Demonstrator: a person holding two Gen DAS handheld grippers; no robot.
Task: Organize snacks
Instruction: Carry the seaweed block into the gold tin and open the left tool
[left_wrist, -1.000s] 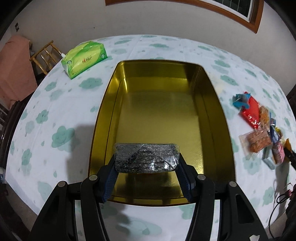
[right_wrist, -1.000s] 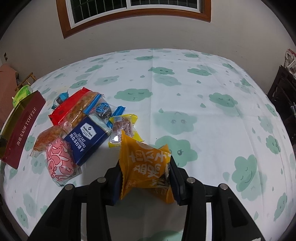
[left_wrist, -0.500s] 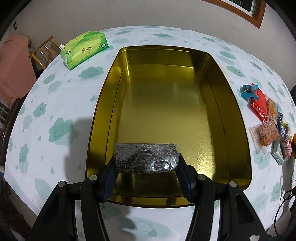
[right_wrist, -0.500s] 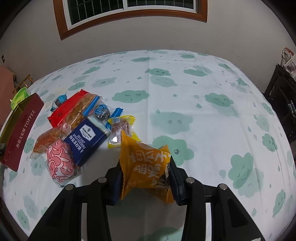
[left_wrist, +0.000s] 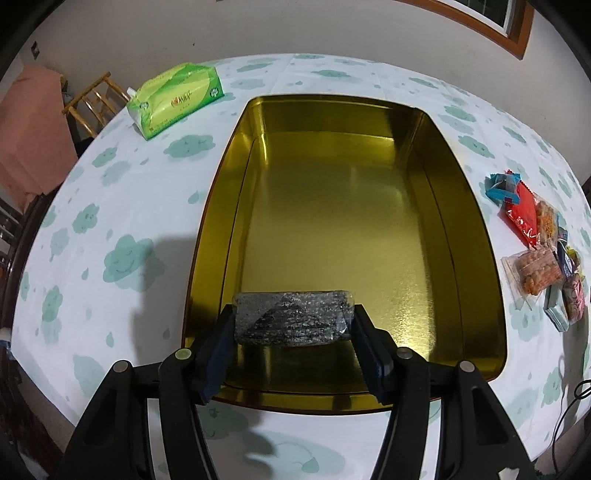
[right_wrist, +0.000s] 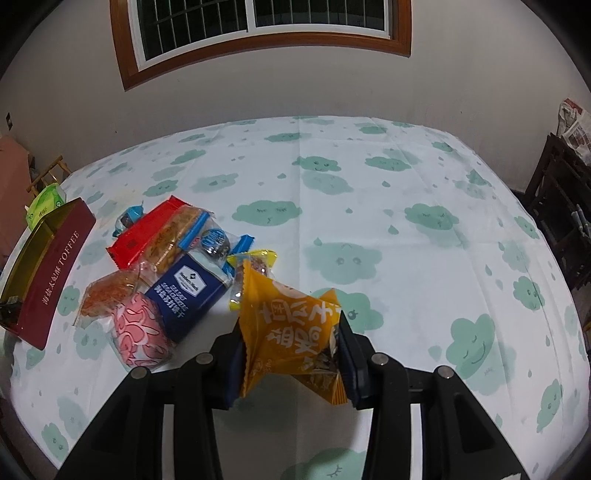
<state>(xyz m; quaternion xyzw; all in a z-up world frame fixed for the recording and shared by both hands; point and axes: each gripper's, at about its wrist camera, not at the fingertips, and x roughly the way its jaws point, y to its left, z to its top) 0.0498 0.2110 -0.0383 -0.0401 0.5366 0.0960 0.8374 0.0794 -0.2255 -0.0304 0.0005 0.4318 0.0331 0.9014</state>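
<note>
Holding steady: left tool (left_wrist: 293, 325) still clamped on the dark speckled snack block (left_wrist: 293, 322), now nearer the gold tin (left_wrist: 476, 229), which fills more of the left view than a second ago. Block hangs over the tin's near end; tin interior is bare brushed gold metal, rectangular with rounded corners. Right tool (right_wrist: 291, 341) pinches the crinkly orange snack packet (right_wrist: 291, 332) above the surface (right_wrist: 406, 258), grip unchanged. Loose pile beside it: navy cracker pack (right_wrist: 188, 291), pink wrapped snack (right_wrist: 140, 332), red packet (right_wrist: 142, 232). Green tissue pack (left_wrist: 175, 99) sits past the tin's far left corner.
</note>
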